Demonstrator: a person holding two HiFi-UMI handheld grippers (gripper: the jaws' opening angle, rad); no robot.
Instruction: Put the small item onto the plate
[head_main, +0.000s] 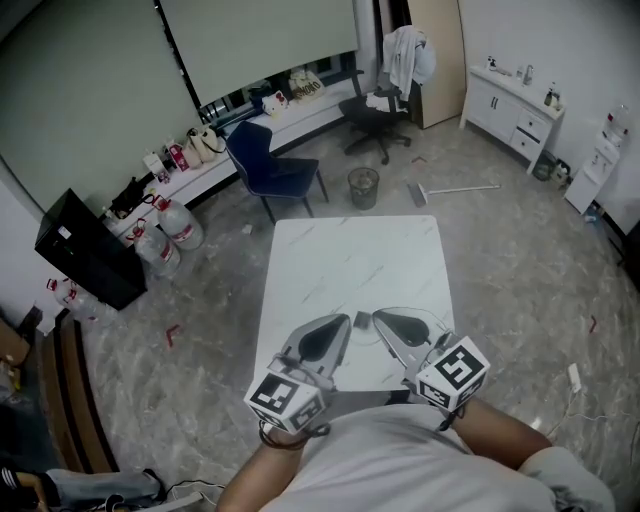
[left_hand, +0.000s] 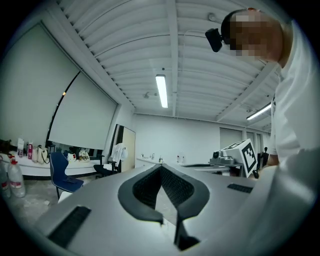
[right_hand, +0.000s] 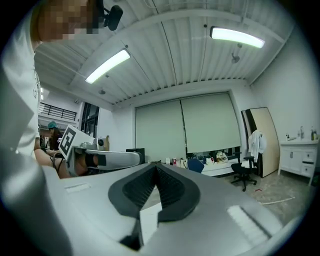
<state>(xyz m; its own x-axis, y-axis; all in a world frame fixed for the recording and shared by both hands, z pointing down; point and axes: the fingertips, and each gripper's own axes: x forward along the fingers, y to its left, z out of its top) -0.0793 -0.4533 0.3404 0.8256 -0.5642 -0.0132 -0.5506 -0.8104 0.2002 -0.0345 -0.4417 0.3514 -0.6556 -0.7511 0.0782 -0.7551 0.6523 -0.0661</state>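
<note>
Table (head_main: 350, 250): white marble, under everything
Plate (head_main: 437, 331): near the table's front edge, beneath my right claw (head_main: 380, 319)
Left claw (head_main: 343, 322): closed, empty
Right claw: closed, empty
Small item (head_main: 362, 320): on the table between my claw tips, just beside the plate

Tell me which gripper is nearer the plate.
Right. The right gripper sits over the plate; the left gripper is off the plate's left edge, beyond the small item.

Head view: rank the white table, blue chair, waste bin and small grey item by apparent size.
1. white table
2. blue chair
3. waste bin
4. small grey item
The chair and bin stand farther from the camera, so real sizes may differ.
</note>
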